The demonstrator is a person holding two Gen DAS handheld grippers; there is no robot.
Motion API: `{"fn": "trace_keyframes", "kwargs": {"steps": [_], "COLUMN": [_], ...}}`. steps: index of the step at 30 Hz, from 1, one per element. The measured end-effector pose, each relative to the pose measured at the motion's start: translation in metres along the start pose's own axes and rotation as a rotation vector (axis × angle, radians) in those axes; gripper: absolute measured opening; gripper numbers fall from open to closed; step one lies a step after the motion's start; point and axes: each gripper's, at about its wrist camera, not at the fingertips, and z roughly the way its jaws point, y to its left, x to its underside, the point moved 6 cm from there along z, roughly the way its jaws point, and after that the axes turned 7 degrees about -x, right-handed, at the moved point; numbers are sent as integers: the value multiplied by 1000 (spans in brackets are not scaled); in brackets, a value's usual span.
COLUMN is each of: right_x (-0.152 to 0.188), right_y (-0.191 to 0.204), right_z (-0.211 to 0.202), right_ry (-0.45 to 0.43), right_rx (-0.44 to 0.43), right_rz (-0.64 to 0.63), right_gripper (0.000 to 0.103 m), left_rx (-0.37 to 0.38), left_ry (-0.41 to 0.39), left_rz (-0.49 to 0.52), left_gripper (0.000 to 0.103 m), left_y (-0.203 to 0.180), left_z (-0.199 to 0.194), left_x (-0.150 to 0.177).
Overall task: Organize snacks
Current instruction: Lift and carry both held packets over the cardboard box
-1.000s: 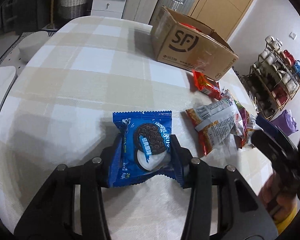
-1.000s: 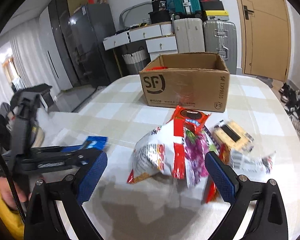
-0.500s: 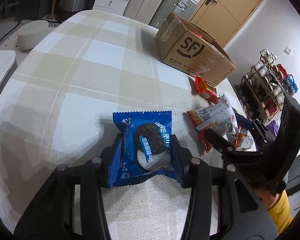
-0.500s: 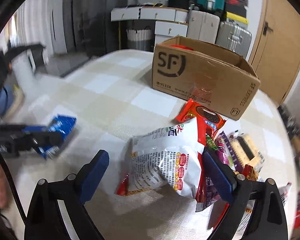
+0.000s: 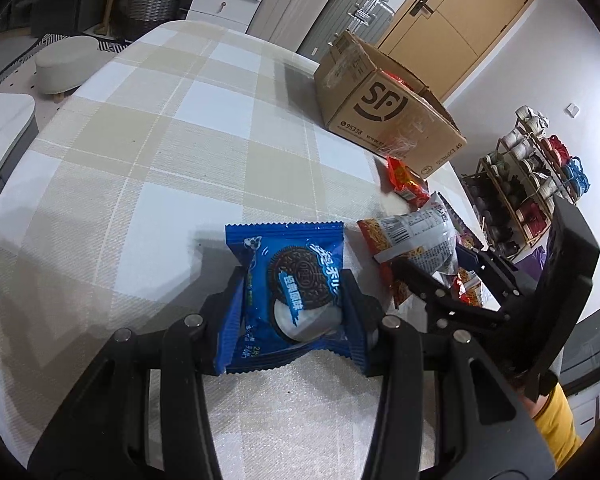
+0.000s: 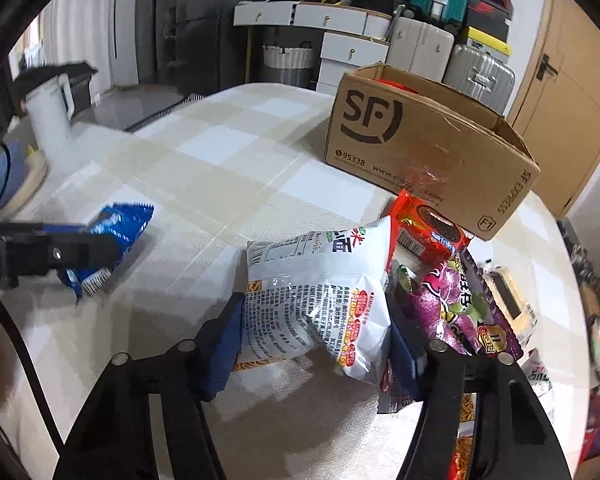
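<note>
Item: snack sort, checked-cloth surface (image 5: 188, 128), two hand-held tools.

Left tool (image 5: 294, 304): clamped on a blue Oreo packet (image 5: 288, 280) across its width; packet's long axis runs along the fingers, its free end pointing up the surface.

Right tool (image 6: 314, 328): jaws have just been closing on a white noodle-snack bag (image 6: 324, 292); both blue pads sit against the bag's sides and the film creases between them, so it reads as gripped. The bag lies at the near-left edge of the snack pile, long axis roughly along the fingers.

Pile, just right of that bag: a purple packet (image 6: 456, 300), a red Oreo packet (image 6: 428, 226) touching the foot of the box, and a yellow packet (image 6: 508, 292) farther right.

Destination, by judgement: the open SF cardboard box (image 6: 424, 148), red packaging already showing inside. It stands beyond both tools. In the left view it lies up and to the right, well apart; in the right view it lies near, just beyond the pile. The right hand is nearer the box.
</note>
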Motion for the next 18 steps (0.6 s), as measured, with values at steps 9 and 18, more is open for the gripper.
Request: {"fn": "trace_keyframes", "kwargs": {"steps": [9, 18], "right_x": [-5, -10], "right_y": [1, -19], "right_z": [-30, -89], "right_ry": [-83, -218], "right_rx": [-80, -266], "right_rz": [79, 272], "right_gripper": [61, 61], "left_rx": [-24, -42], "left_ry": [-19, -56], "left_rz": [7, 59], "left_gripper": [42, 42], "left_y": [-1, -22], "left_z": [-13, -40], "left_x": [2, 6]}}
